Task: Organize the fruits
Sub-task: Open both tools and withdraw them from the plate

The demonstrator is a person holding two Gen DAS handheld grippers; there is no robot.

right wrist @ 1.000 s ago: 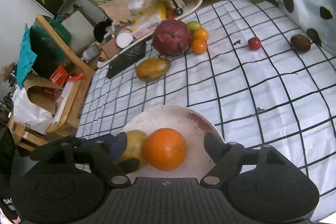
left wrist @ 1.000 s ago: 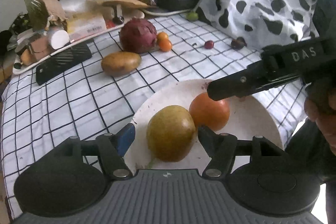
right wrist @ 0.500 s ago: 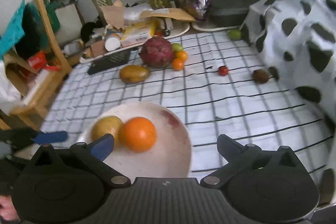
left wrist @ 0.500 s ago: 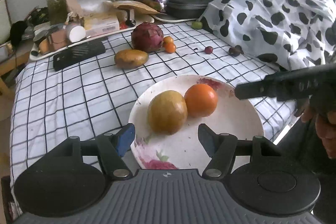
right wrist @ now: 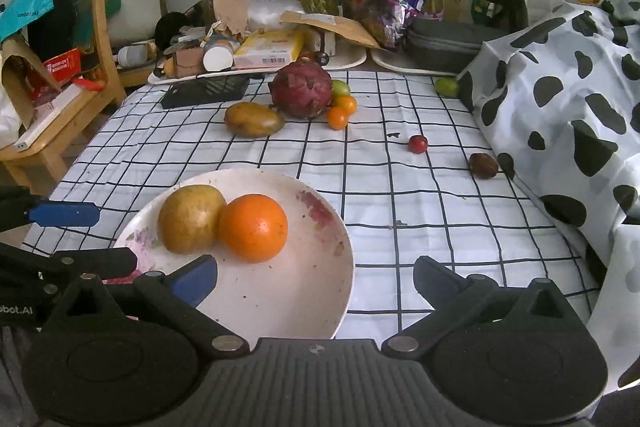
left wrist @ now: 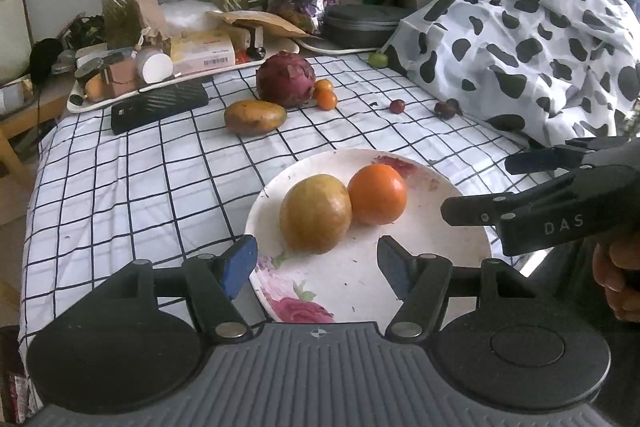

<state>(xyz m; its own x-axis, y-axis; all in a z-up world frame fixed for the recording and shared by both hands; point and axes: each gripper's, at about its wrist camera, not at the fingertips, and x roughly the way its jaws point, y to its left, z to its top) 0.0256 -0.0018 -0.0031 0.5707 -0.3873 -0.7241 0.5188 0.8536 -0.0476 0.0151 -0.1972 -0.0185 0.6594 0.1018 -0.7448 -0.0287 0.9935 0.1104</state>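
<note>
My left gripper (left wrist: 316, 265) hangs over the near edge of the plate (left wrist: 460, 227), jaws about half apart with nothing between them. The right gripper (right wrist: 316, 277) is spread as wide as it goes, also empty, with its blue left pad over the plate's near rim.

Left to right on the checked cloth (right wrist: 400, 195): the white floral plate sits near the front, holding a yellow-brown round fruit (right wrist: 191, 219) touching an orange (right wrist: 253, 228) on its right. Further back there's a mango (right wrist: 253, 119), then a dragon fruit (right wrist: 301, 89) just beside it, with a green tomato (right wrist: 341, 87) and two small orange tomatoes (right wrist: 342, 111) bunched against its right side. A little red cherry tomato (right wrist: 418, 143) lies alone further right, then a dark brown fruit (right wrist: 483, 165) near the cow-print fabric (right wrist: 560, 87). A small green fruit (right wrist: 447, 87) sits at the back by that fabric's edge.
</note>
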